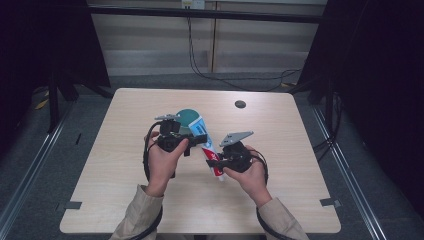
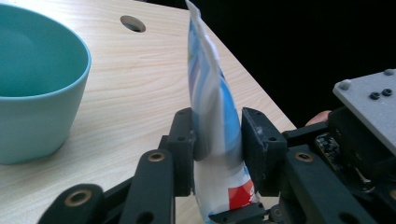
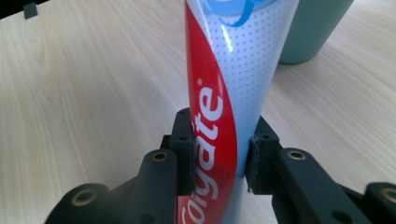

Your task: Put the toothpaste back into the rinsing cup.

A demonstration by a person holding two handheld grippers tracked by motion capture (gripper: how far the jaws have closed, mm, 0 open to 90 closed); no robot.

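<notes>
**Claws on tube, both ends gripped**

High view: left claw (image 1: 192,135) and right claw (image 1: 214,162) meet over the middle of the worktop (image 1: 125,165), each in one of the person's hands. Tube (image 1: 209,145) runs between them, slanting from upper left to lower right. Its flat blue-and-white end lies at the left claw, its red-and-white end at the right claw. Teal bowl (image 1: 187,116) stands just behind the left claw, on the worktop. Dark round hole (image 1: 240,104) sits in the worktop farther back, well apart from the hands. Grey plate tops each claw.

Left gripper view: left claw (image 2: 217,140) is clenched on the tube (image 2: 212,107); both pads press the flat part, which stands edge-on between them and rises to the crimped end at the top of the frame. Red band of the tube shows below the pads. Bowl (image 2: 37,107) at left, upright, apart from the tube. Hole (image 2: 132,23) beyond it. Body and grey plate of the other claw show at right.

Right gripper view: right claw (image 3: 218,144) grasps the tube (image 3: 243,79) across its printed body; the pads bear on both sides, the red stripe with white lettering toward the left pad. Bowl (image 3: 317,28) behind, at upper right, near the tube's far part. Pale wood worktop (image 3: 84,93) all round.
</notes>
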